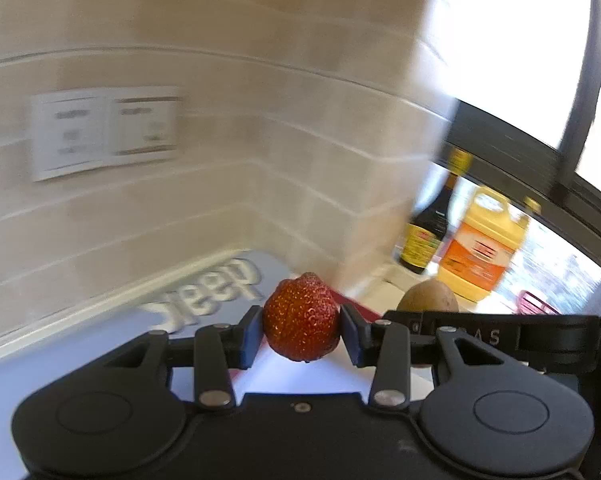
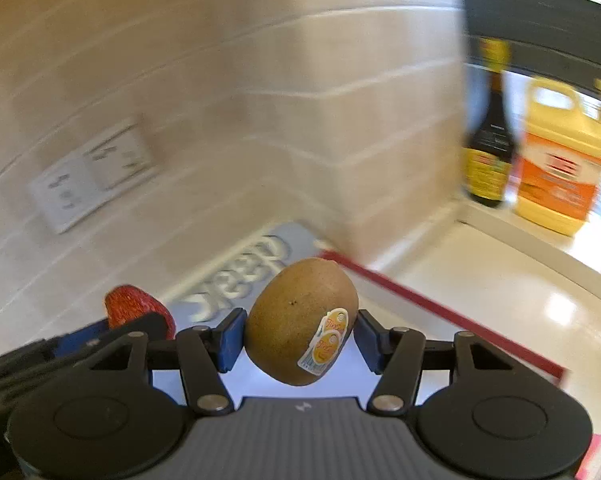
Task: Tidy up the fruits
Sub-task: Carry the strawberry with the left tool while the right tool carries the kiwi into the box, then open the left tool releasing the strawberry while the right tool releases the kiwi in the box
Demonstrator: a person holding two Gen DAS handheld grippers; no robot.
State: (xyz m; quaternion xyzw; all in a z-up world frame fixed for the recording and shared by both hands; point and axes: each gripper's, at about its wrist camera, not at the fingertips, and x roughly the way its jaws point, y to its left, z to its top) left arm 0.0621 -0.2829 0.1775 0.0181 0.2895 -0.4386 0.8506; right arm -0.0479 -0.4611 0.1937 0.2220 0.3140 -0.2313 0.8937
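My left gripper (image 1: 300, 330) is clenched on a red, seed-dotted strawberry (image 1: 301, 317), its blue pads pressed against both flanks and the fruit lifted clear of the surface. My right gripper (image 2: 300, 340) grasps a brown, fuzzy oval kiwi (image 2: 300, 322) bearing a yellow-and-white sticker (image 2: 327, 340); it is also held aloft, just beside the left one. Below both lies a pale grey mat with white lettering (image 2: 256, 272), edged by a red strip (image 2: 440, 312). Beyond, on the white ledge (image 2: 512, 236), a dark glass bottle with yellow label (image 2: 486, 140) stands just beside a yellow plastic jug with orange label (image 2: 558, 160). Beige tiled wall (image 1: 260, 120) carries a white double socket (image 1: 104, 132).
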